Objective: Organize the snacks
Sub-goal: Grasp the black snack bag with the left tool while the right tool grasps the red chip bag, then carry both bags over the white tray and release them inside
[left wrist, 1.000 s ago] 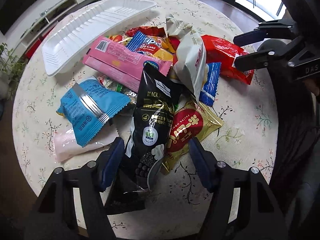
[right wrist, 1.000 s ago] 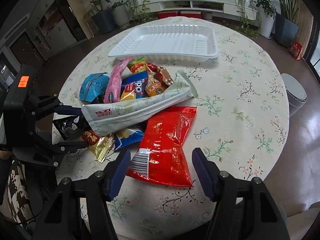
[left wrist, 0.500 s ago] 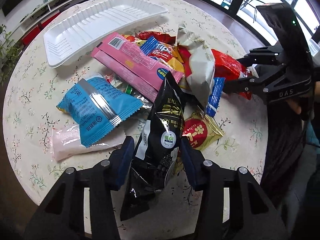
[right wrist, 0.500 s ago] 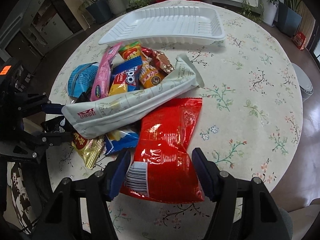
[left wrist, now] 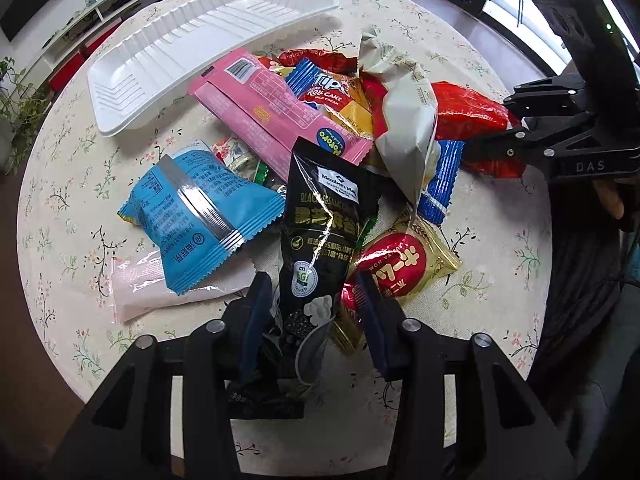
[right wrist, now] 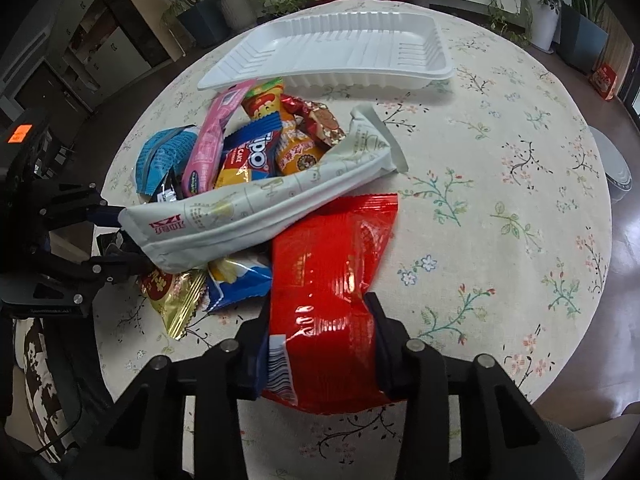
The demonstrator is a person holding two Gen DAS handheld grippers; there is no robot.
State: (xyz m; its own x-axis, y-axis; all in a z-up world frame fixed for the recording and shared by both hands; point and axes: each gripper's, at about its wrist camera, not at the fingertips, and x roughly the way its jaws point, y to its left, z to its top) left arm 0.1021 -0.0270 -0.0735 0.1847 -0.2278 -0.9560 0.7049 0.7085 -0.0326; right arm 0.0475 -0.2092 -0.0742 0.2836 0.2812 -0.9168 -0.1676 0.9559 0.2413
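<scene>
On the round floral table (right wrist: 500, 208), we see the left gripper (left wrist: 310, 312) closing, its pads pressing the black sesame packet (left wrist: 320, 232); a blue packet (left wrist: 192, 208) lies just left, a gold-and-red packet (left wrist: 404, 264) just right. The long grey-white bag (right wrist: 260, 208) overlaps the pile. Rightward, the right gripper (right wrist: 320, 340) is closing on the red bag (right wrist: 328, 272). The white tray (right wrist: 340, 52) sits beyond.
</scene>
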